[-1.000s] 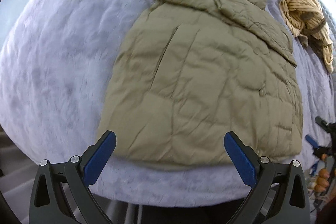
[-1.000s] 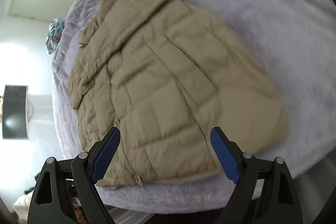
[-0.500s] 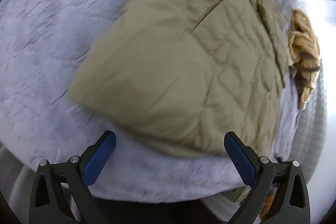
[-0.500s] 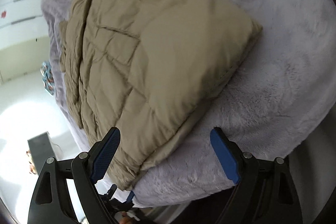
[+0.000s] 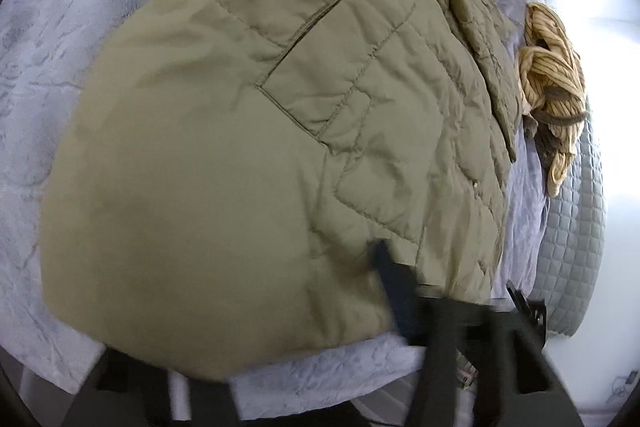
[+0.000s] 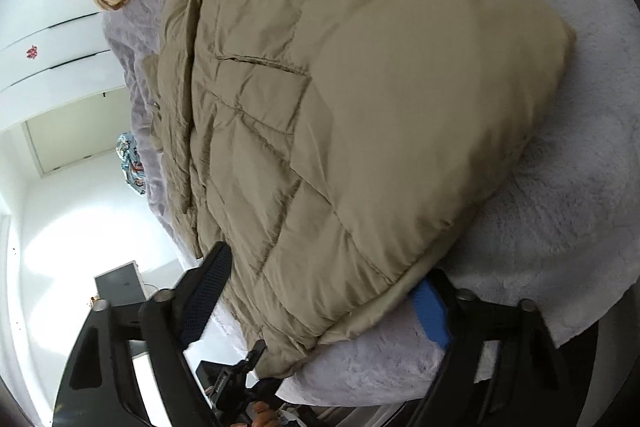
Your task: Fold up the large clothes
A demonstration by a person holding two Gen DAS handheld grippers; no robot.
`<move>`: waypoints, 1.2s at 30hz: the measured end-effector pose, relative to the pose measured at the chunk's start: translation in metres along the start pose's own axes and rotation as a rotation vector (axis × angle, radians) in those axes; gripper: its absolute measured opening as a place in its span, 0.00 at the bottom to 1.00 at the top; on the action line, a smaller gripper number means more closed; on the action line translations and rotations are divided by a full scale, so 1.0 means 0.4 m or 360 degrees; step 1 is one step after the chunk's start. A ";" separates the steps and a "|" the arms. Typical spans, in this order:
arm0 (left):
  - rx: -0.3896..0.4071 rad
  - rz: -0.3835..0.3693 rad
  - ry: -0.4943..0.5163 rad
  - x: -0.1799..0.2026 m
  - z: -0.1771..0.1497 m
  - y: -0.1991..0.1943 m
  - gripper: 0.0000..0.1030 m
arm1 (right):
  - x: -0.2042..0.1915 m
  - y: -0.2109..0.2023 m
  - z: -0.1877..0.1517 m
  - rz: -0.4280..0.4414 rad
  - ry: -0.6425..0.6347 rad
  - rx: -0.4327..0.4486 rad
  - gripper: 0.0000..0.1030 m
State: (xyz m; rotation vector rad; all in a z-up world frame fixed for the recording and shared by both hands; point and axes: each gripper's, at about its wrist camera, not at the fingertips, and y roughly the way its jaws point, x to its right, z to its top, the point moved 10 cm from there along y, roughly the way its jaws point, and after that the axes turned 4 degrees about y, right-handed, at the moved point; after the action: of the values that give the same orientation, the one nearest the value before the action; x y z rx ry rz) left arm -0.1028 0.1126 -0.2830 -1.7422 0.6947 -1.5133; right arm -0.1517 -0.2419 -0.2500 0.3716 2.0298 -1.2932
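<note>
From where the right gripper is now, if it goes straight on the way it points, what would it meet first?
The right gripper would meet the olive quilted jacket first. The jacket's near hem already lies between the closing jaws, on the grey blanket. Whether the pads press on it yet is unclear.

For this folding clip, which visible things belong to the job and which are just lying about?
Job: khaki jacket, left gripper, right gripper, both closing around its near edge.

Lying about: striped garment, grey blanket, patterned cloth, quilted cover.
</note>
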 end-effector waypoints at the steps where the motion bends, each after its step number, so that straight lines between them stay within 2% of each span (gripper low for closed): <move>1: 0.0009 0.0008 0.0029 -0.001 0.005 -0.011 0.33 | 0.012 -0.008 -0.003 -0.0002 0.0014 0.0001 0.68; 2: 0.0026 0.0011 0.0049 0.000 0.009 -0.022 0.33 | 0.018 -0.005 -0.005 0.0005 0.0041 -0.0002 0.60; 3: 0.0047 0.0007 0.0073 0.002 0.013 -0.035 0.26 | 0.029 -0.002 -0.005 0.0018 0.0064 -0.0007 0.50; 4: 0.0064 0.0002 0.0102 0.010 0.018 -0.046 0.21 | 0.038 0.000 -0.002 0.0022 0.0089 -0.0007 0.44; 6: 0.0089 -0.0010 0.0148 0.022 0.027 -0.067 0.21 | 0.052 0.000 0.008 -0.0027 0.0102 0.0018 0.12; 8: 0.0110 -0.0020 0.0184 0.044 0.040 -0.077 0.20 | 0.048 -0.006 0.013 -0.0031 0.0072 0.0033 0.10; 9: 0.0121 -0.0025 0.0199 0.052 0.045 -0.084 0.16 | 0.036 -0.010 0.012 -0.0040 0.0026 0.0036 0.09; 13: 0.0206 -0.0075 0.0233 0.110 0.081 -0.131 0.16 | -0.033 -0.032 0.014 -0.0027 -0.0154 0.0022 0.07; 17: 0.0334 -0.0122 0.0289 0.195 0.146 -0.202 0.16 | -0.170 -0.067 0.045 0.0029 -0.0334 0.0026 0.07; 24: 0.0591 -0.0134 0.0421 0.372 0.329 -0.295 0.16 | -0.440 -0.072 0.127 0.0137 -0.0610 0.0010 0.07; 28: 0.0720 -0.0050 0.0456 0.457 0.475 -0.313 0.16 | -0.604 -0.027 0.192 0.0173 -0.0763 -0.0037 0.07; 32: 0.0791 0.0042 0.0421 0.500 0.604 -0.298 0.16 | -0.750 0.054 0.279 0.0160 -0.0883 -0.0096 0.07; 36: 0.0793 0.0173 0.0383 0.490 0.735 -0.243 0.16 | -0.824 0.162 0.362 0.0094 -0.0886 -0.0125 0.07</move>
State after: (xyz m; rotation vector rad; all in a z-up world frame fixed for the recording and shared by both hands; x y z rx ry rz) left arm 0.2140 0.0666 -0.1045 -1.1474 0.4651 -1.6633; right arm 0.1801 -0.2992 -0.1071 0.0237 1.5774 -1.1217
